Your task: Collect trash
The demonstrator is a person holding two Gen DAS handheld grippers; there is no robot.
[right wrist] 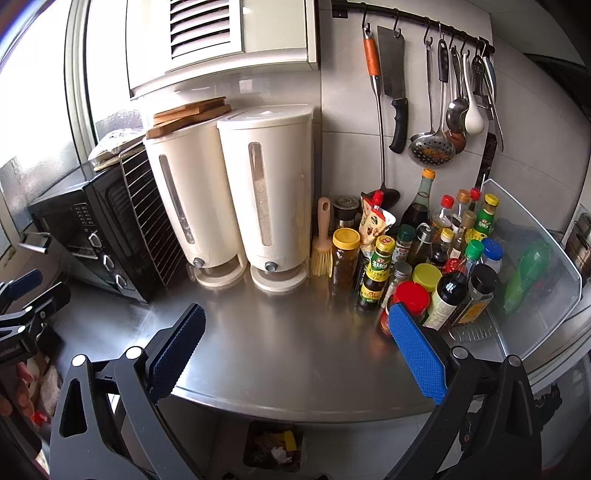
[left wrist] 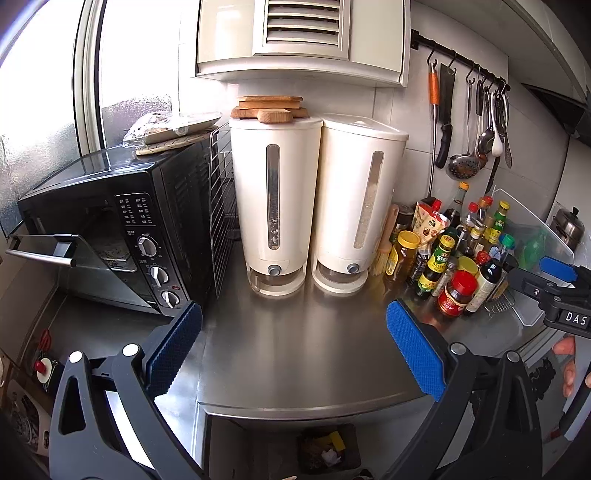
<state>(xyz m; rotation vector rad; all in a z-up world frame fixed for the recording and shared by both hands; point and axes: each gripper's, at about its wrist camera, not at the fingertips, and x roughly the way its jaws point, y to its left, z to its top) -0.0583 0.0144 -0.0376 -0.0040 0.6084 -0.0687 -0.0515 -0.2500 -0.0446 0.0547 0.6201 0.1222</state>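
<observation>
**Visitor:** Where was the trash?

**Onlooker:** At the bottom centre of both views, below the front lip of the steel counter (left wrist: 295,350), stood a dark bin (left wrist: 328,452). Inside it lay a crumpled white scrap (left wrist: 331,457), a yellow wrapper (left wrist: 337,440) and some brownish litter I could not make out. The bin's rim looked square and black.

**Visitor:** And the claws?

**Onlooker:** The left gripper (left wrist: 293,349) hung above the counter with its blue-padded fingers (left wrist: 413,354) spread wide and nothing between them. The right gripper (right wrist: 297,349) was the same: jaws parted, holding nothing. Each showed at the edge of the other's view, the right one at the far right of the left camera.

**Visitor:** What else stood on the counter?

**Onlooker:** Two tall cream dispensers (left wrist: 275,199) side by side at centre, wooden boards (left wrist: 267,107) stacked on the left one. A black toaster oven (left wrist: 122,229) sat at the left, a wire rack (left wrist: 221,206) leaning between it and the dispensers. At the right, a crowd of sauce bottles (right wrist: 424,258), a brush (right wrist: 323,243) upright beside them, and utensils hanging from a rail (right wrist: 436,29) in the upper right.
</observation>
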